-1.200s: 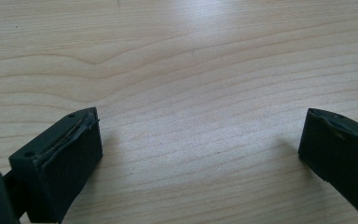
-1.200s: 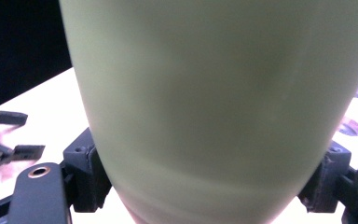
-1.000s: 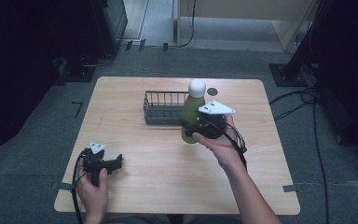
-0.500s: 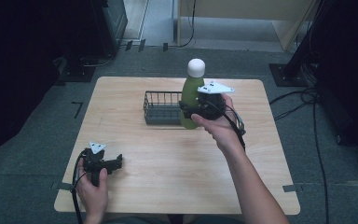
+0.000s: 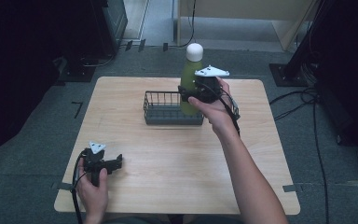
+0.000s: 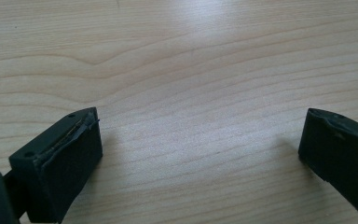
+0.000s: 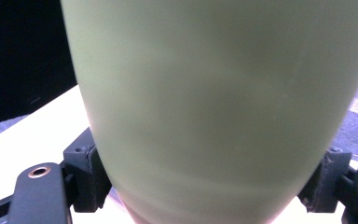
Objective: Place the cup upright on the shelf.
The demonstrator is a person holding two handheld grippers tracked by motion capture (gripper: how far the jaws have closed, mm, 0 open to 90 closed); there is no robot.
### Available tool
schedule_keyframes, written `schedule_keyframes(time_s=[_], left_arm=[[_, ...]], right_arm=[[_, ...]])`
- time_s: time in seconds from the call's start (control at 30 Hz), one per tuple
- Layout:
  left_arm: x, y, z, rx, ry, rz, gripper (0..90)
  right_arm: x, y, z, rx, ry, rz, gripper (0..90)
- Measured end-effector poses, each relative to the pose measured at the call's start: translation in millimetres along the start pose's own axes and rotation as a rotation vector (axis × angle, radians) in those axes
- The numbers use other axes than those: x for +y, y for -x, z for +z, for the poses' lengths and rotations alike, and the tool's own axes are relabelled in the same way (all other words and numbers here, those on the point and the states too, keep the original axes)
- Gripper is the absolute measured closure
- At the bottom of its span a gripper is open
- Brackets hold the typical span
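Right gripper [image 5: 186,93] pinching green bottle [image 5: 189,81] at lower body — bottle upright, long axis vertical, white cap above gripper. Wire basket [image 5: 168,109] directly below and left of gripper, on desk [image 5: 177,158]. Left gripper [image 5: 114,163] spread, empty, well apart — right hand nearer.

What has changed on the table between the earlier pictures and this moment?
The right gripper, shut on the green bottle, has carried it up and away from the person, from the near right corner of the wire basket to above the basket's right end. Its hold has not changed. The left gripper has stayed at the near left of the table with its fingers open, and the basket has not moved.
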State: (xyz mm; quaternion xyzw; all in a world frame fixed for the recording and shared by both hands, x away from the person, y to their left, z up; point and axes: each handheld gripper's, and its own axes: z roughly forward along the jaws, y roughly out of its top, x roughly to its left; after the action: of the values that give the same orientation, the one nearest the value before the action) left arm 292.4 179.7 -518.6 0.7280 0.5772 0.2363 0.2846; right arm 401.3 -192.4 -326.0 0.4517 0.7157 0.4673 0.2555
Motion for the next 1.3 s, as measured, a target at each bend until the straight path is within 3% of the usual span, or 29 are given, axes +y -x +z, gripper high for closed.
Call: schedule_keyframes(time_s=[0.27, 0.6, 1.17, 1.3], left_arm=[[0.0, -0.1, 0.0, 0.0, 0.0, 0.002, 0.1], [0.0, -0.1, -0.2, -0.002, -0.002, 0.004, 0.1], [0.0, 0.0, -0.2, -0.003, -0.003, 0.005, 0.1], [0.0, 0.0, -0.2, -0.003, -0.003, 0.005, 0.1]], right_arm=[[2.5, 10.3, 21.8, -0.048, 0.017, 0.051, 20.4], [-10.2, 10.3, 45.6, -0.12, 0.002, -0.011, 20.4], [-38.8, 19.1, 64.4, -0.114, -0.052, 0.044, 20.3], [-40.8, 19.7, 64.5, -0.103, -0.058, 0.032, 20.2]])
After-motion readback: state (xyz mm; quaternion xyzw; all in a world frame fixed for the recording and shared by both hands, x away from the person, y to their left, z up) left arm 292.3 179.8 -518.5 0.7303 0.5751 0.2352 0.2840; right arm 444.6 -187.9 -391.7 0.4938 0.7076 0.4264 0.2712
